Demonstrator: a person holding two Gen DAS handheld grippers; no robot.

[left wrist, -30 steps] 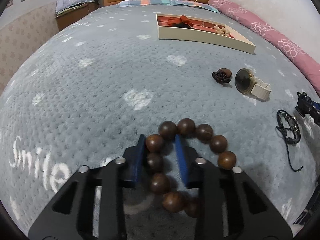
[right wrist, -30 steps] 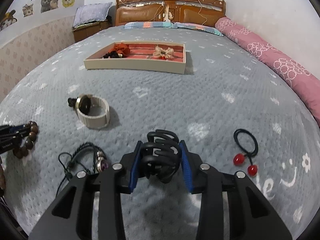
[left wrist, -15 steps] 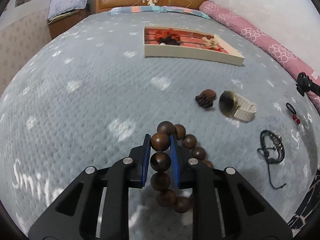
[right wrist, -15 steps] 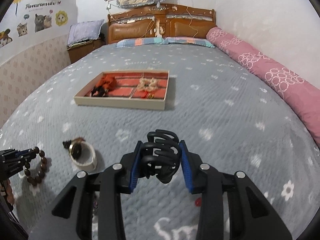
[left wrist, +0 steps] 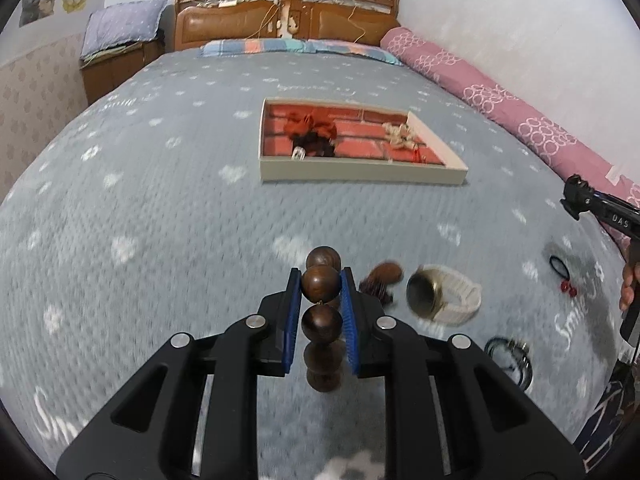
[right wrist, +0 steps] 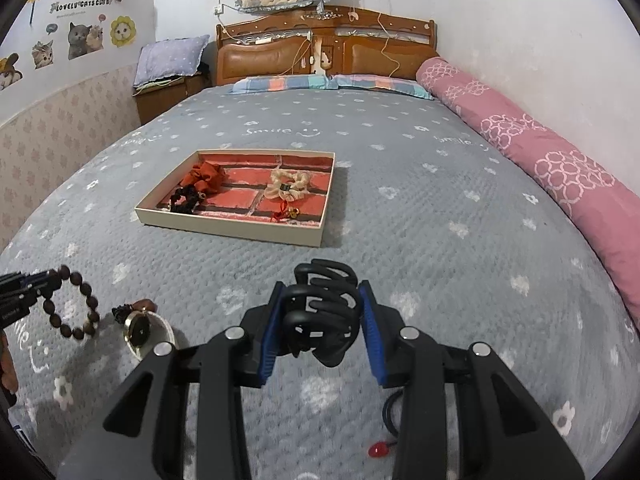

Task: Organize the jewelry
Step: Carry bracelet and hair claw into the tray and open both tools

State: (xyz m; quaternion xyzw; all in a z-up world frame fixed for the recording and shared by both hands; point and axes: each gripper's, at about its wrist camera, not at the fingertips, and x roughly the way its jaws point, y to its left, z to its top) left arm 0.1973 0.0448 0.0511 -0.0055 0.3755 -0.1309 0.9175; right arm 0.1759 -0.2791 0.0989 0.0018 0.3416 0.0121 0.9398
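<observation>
Left wrist view: the left gripper [left wrist: 320,296] has its fingers clamped on a wooden bead bracelet [left wrist: 322,320], lifted above the bed [left wrist: 160,220]; the tray [left wrist: 360,170] lies ahead, its contents blurred, perhaps scrunchies. Right wrist view: the right gripper [right wrist: 320,320] pinches a black hair claw [right wrist: 322,312], the tray [right wrist: 228,230] ahead and to the left.

Black claw [left wrist: 320,286], blue pads, silver screws

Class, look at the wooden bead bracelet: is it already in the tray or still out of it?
Out. The bead bracelet hangs from the left gripper above the bedspread, short of the tray.
</observation>
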